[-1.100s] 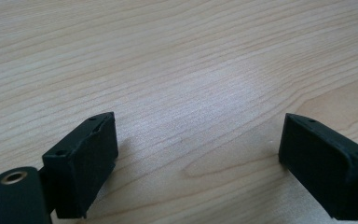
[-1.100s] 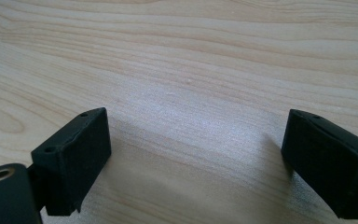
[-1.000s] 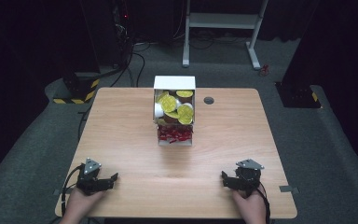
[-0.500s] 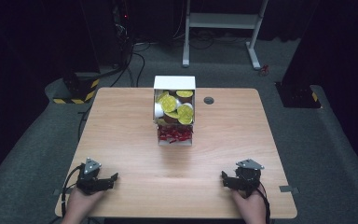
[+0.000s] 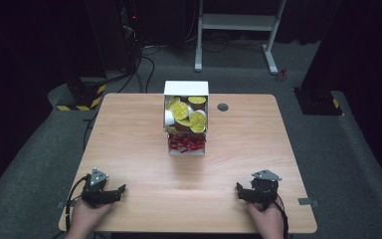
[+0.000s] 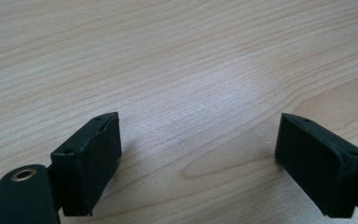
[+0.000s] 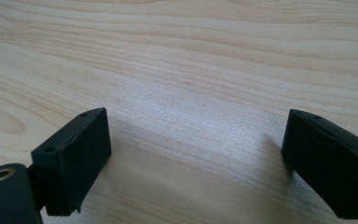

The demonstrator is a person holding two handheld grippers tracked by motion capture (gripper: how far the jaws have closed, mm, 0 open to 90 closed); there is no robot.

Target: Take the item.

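A white box (image 5: 185,118) stands in the middle of the wooden table (image 5: 129,129), holding several yellow-lidded round cups in its upper part and red packets (image 5: 185,144) in its lower front tray. My left gripper (image 5: 119,190) rests near the table's front left edge, held by a hand. In the left gripper view my left gripper (image 6: 199,158) is open over bare wood. My right gripper (image 5: 239,190) rests near the front right edge. The right gripper view shows my right gripper (image 7: 196,161) open, nothing between its jaws.
A small dark round grommet (image 5: 223,107) sits in the tabletop right of the box. Behind the table stand a white metal frame (image 5: 238,22) and a yellow-black striped base (image 5: 79,97) on grey floor. Bare wood lies between both grippers and the box.
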